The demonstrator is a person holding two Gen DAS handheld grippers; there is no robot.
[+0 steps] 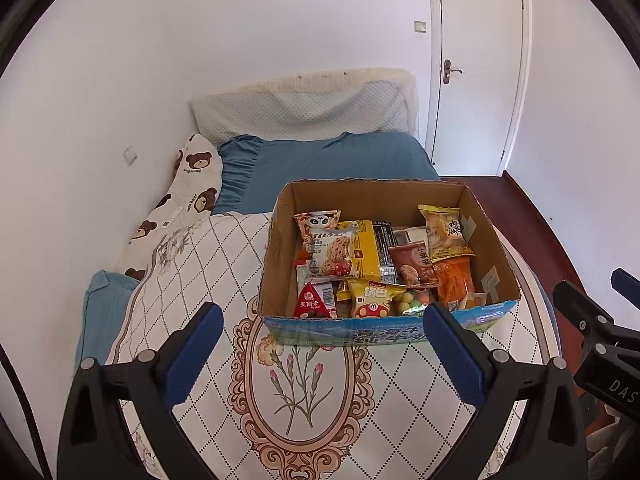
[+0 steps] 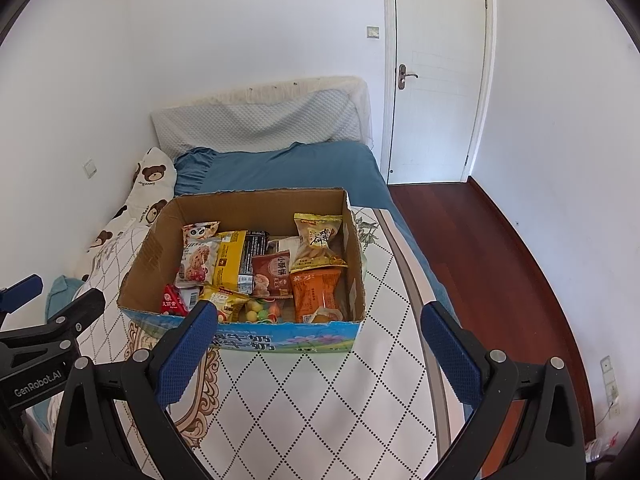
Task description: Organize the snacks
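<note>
An open cardboard box (image 1: 280, 240) (image 2: 152, 252) sits on the patterned bed cover, filled with several snack packets. Among them are a yellow packet (image 1: 366, 250) (image 2: 230, 258), an orange packet (image 1: 454, 280) (image 2: 316, 292), a red triangular packet (image 1: 312, 302) (image 2: 172, 300) and a panda-print packet (image 1: 318, 220) (image 2: 200, 230). My left gripper (image 1: 324, 316) hovers just in front of the box's near wall, open and empty. My right gripper (image 2: 320, 316) hangs open and empty at the box's near right corner. Each gripper shows at the edge of the other's view.
The box rests on a bed cover (image 1: 304, 384) (image 2: 320, 400) with a diamond and flower print. Behind it lie a blue pillow (image 1: 328, 164) (image 2: 280, 168) and a bear-print pillow (image 1: 188, 188) (image 2: 148, 184). A white door (image 2: 436, 72) and dark wood floor (image 2: 492, 256) are to the right.
</note>
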